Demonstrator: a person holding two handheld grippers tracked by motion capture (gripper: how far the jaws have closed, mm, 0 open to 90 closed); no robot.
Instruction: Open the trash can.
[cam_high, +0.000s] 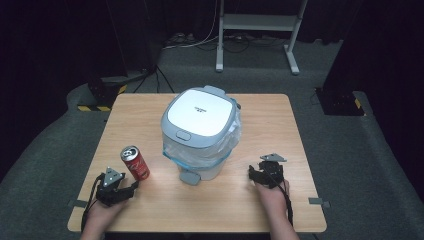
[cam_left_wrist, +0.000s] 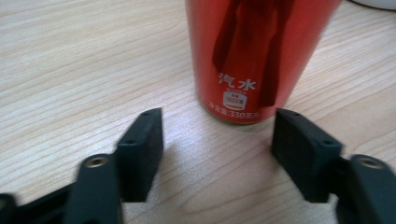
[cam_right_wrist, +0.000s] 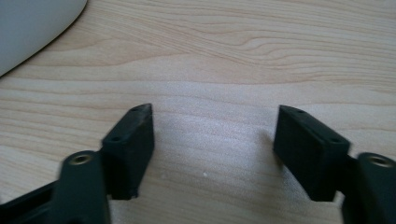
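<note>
my left gripper (cam_high: 134, 185) sits at the lower left of the frame, jaws apart and lined up on the upright red aluminium drink can (cam_high: 135, 162) just ahead for a grasp, while my right gripper (cam_high: 253, 175) waits, jaws apart, empty.

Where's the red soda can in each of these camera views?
High view: the red aluminium soda can stands left of the white lidded bin.
Left gripper view: top centre, just beyond the open jaws.
Right gripper view: not in it.
Shared landmark: the light wooden tabletop.
</note>
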